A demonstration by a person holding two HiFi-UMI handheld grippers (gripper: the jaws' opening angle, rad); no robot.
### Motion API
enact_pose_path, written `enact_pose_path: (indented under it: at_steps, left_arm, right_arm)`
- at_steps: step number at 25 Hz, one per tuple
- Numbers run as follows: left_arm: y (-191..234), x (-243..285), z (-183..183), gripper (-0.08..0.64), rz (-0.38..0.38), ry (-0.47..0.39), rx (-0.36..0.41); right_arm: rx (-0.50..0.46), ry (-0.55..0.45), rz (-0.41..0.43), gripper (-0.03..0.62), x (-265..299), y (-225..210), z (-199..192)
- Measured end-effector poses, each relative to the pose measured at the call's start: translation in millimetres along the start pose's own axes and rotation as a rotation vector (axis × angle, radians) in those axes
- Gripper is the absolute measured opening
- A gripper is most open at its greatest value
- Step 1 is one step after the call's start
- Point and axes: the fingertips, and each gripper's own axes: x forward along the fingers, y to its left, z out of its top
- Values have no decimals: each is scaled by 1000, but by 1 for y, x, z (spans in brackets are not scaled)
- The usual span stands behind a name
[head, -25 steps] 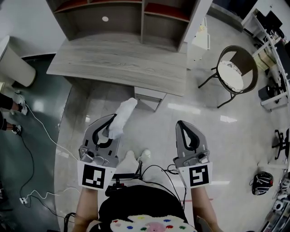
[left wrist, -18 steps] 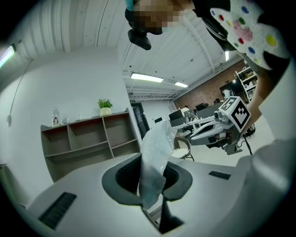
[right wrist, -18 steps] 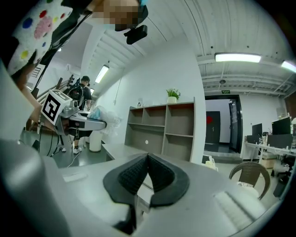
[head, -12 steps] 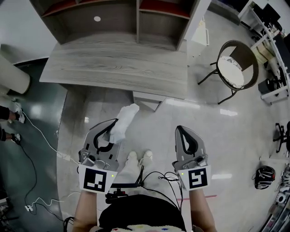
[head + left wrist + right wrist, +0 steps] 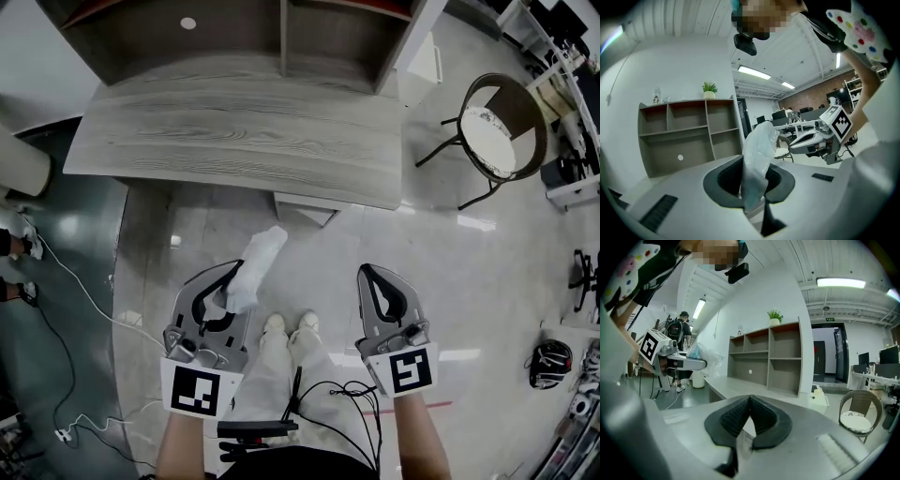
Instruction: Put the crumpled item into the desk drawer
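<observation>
My left gripper [image 5: 228, 292] is shut on a crumpled clear plastic item [image 5: 255, 266], which sticks up and forward out of the jaws [image 5: 758, 154]. The right gripper [image 5: 375, 282] is shut with nothing between its black ridged pads [image 5: 733, 417]. Both are held over the floor in front of the grey wooden desk [image 5: 234, 131]. The desk drawer [image 5: 307, 208] shows as a pale box under the desk's front edge, just beyond the plastic item. In the right gripper view the left gripper [image 5: 679, 363] and the plastic item [image 5: 705, 355] appear at the left.
A grey shelf unit [image 5: 244, 28] stands on the back of the desk. A round chair [image 5: 497, 131] sits at the right, a white cylinder [image 5: 19, 164] at the left. Cables [image 5: 84, 281] run across the floor at the left. My feet [image 5: 286, 326] are between the grippers.
The view has shifted a little: the desk now sits lower and closer in the head view. Both grippers keep their pose, the left still holding the plastic item.
</observation>
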Motion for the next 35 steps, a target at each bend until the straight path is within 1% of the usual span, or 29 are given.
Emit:
enact_pose_path:
  at_steps: [2,4,7,10,14,23,25,27,30,32,34,35]
  left_arm:
    - [2,9,-16,49,3,11,0]
    - [3,17,-31,49,7,25,1]
    - [6,28,-52,49,7,43,18]
    - [10,41,-70,49,5,40,36]
    - [14,60,-97,49,5,46,20]
    - [19,98,-155,49,-17,75,29]
    - [19,107,-168,49,-18,86,16]
    - [22,114,-179,49,-10,92,-8]
    - [24,125,-192,49,-4,96,-24]
    - [24,133,-198,49,-10,100,-12]
    - [24,142,-203,49,-18,105,3]
    - [23,145,-205,48,-20,106,5]
  right_arm:
    - [7,9,26,9,10,-1,-16]
    - [20,31,33,9,18,-5,-36]
    - [62,44,35,9,31,-10,-61]
    - [107,51,45,9,47,-12,-85]
    - [178,60,63,9,66,-16,-117]
    - [343,77,86,9,115,-25,-191]
    - [392,79,85,9,126,-26,-208]
    - [417,86,100,9,135,-26,-222]
    - [454,98,123,29,148,-27,-241]
    - [505,102,134,62,158,-30,-255]
    - [561,106,142,108,167,-35,-269]
    - [586,110,144,114,171,-37,-275]
